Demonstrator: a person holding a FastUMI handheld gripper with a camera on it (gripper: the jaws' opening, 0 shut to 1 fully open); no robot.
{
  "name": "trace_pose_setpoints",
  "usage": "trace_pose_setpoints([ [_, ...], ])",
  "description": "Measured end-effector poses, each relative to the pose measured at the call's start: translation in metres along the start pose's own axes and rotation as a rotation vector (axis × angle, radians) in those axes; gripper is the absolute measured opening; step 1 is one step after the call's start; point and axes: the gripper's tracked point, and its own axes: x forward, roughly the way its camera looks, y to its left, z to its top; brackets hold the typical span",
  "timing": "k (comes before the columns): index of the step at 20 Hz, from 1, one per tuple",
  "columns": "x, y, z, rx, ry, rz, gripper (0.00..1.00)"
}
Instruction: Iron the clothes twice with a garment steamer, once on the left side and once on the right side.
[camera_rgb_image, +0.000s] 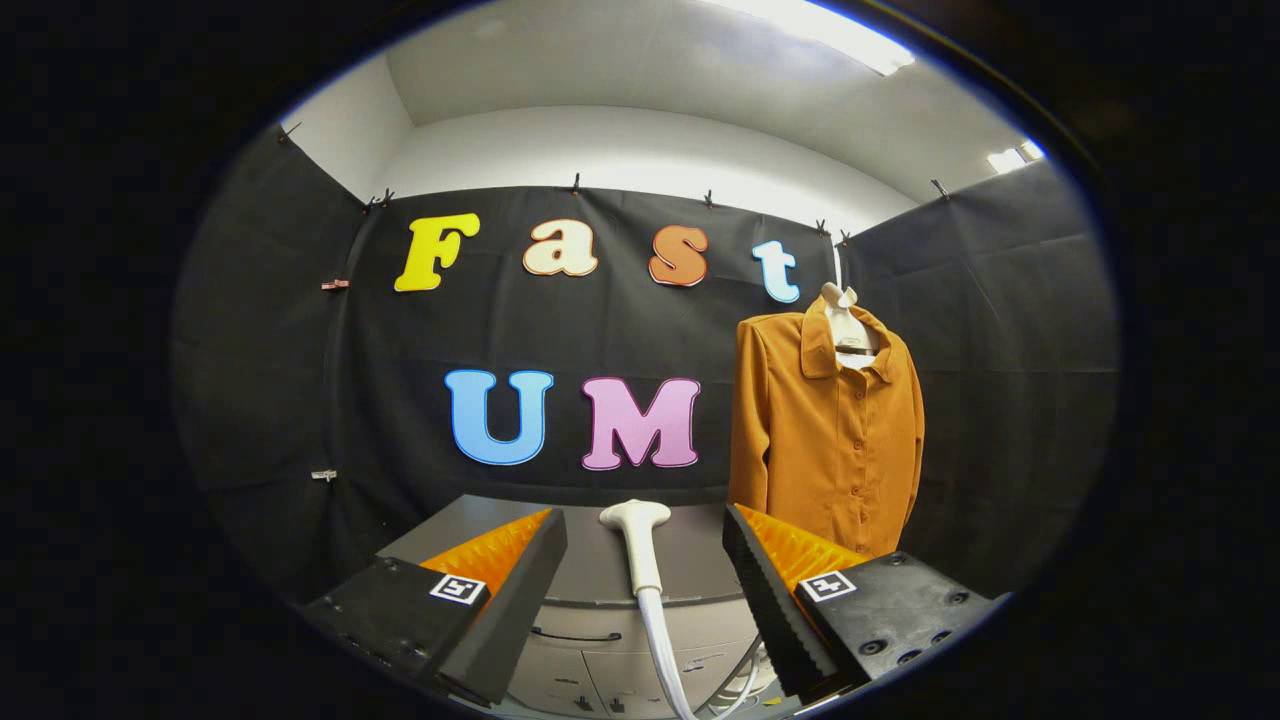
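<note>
Lining up on the steamer

I'm holding the gripper (645, 590) spread; the steamer (640, 545) is standing upright between the fingers, shirt (825, 440) far right.

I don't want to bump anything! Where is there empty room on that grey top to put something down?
The grey cabinet top looks bare to the left of the white steamer head, ahead of the open tongs. To the right it is crowded: the orange shirt hangs close beside the steamer. The steamer's hose trails down the cabinet front.
</note>
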Motion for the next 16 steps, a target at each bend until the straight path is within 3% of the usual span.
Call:
trace_pose_setpoints([
  [16, -0.001, 0.026, -0.010, -0.009, 0.020, -0.024, 0.98],
])
